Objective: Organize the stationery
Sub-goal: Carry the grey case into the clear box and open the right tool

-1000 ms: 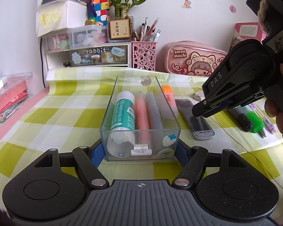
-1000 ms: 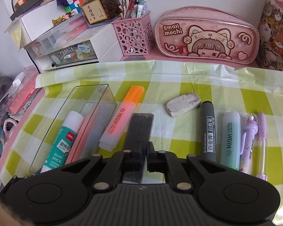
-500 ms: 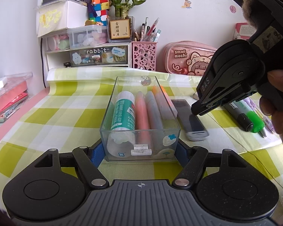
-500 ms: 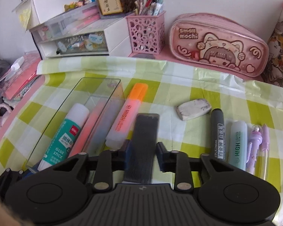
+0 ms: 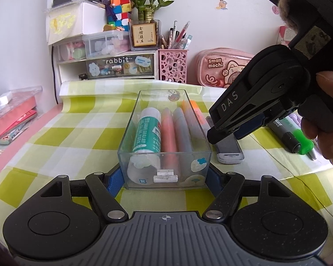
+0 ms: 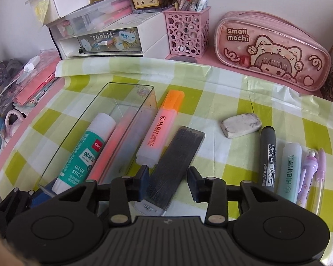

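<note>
Right wrist view looks down on a flat dark lead case [image 6: 174, 165] lying on the desk [image 6: 222, 93] just right of the clear plastic box [image 6: 84, 130]. The right gripper [image 6: 168, 182] straddles the near end of that case; its jaws are opening, and a gap shows on either side between the pads and the case, so it is released.

Between the case and the box lies an orange highlighter [image 6: 159, 130], touching the box's right wall. Inside the box a glue stick [image 6: 86, 153] rests against the left side, with a pink marker [image 6: 113, 146] beside it and a grey one past that.

Further right of the box, well apart from it, sit a smudged white eraser [image 6: 240, 125], a black whiteboard marker [image 6: 268, 158], a pale green highlighter [image 6: 289, 173] and two purple pens [image 6: 310, 173], laid side by side.

Left wrist view shows the left gripper [image 5: 164, 178] clenched on the near end of the box, its blue pads pressed to both side walls. A hand [image 5: 326, 119] carries the right gripper down toward the case to the right of the box.

Behind the box stand a pink pen holder [image 5: 172, 65], a pink pencil pouch [image 5: 222, 68] and a drawer unit [image 5: 119, 66] against the wall.
</note>
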`<state>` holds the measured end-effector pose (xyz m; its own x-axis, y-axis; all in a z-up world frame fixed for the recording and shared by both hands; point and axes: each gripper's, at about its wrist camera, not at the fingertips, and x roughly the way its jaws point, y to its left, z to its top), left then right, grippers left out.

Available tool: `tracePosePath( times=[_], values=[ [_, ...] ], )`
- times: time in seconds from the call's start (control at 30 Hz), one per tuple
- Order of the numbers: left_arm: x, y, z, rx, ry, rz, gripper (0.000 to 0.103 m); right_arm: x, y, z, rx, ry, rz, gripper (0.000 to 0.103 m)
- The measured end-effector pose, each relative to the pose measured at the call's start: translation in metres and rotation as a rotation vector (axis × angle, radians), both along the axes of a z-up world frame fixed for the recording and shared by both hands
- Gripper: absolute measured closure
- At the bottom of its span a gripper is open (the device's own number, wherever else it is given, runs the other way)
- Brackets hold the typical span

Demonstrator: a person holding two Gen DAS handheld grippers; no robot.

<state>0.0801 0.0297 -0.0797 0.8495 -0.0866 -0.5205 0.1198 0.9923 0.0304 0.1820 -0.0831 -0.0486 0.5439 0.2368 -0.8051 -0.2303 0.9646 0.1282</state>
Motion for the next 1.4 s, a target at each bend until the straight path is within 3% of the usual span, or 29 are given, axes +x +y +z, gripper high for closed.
tracePosePath(
  times=[0.13, 0.2, 0.73, 0.87, 1.13, 1.4],
  values=[
    [0.0, 0.004, 0.0, -0.002, -0.001, 0.003, 0.031, 0.003, 0.017, -0.003, -0.12, -0.034, 0.045, 0.075],
    [0.0, 0.004, 0.0, -0.003, -0.003, 0.007, 0.031, 0.002, 0.018, -0.003, -0.129, -0.044, 0.058, 0.077],
    [0.0, 0.004, 0.0, -0.004, -0.005, 0.01, 0.031, -0.01, -0.027, 0.012, 0.173, -0.047, -0.072, 0.079],
    [0.0, 0.004, 0.0, -0.004, -0.004, 0.01, 0.031, -0.015, -0.024, 0.027, 0.263, -0.055, -0.046, 0.079],
    [0.0, 0.003, 0.0, -0.005, -0.004, 0.005, 0.031, -0.012, 0.013, 0.042, 0.297, -0.045, 0.0, 0.079],
    [0.0, 0.003, 0.0, -0.005, -0.005, 0.004, 0.031, 0.007, 0.025, 0.031, 0.365, 0.039, -0.053, 0.079]
  ],
)
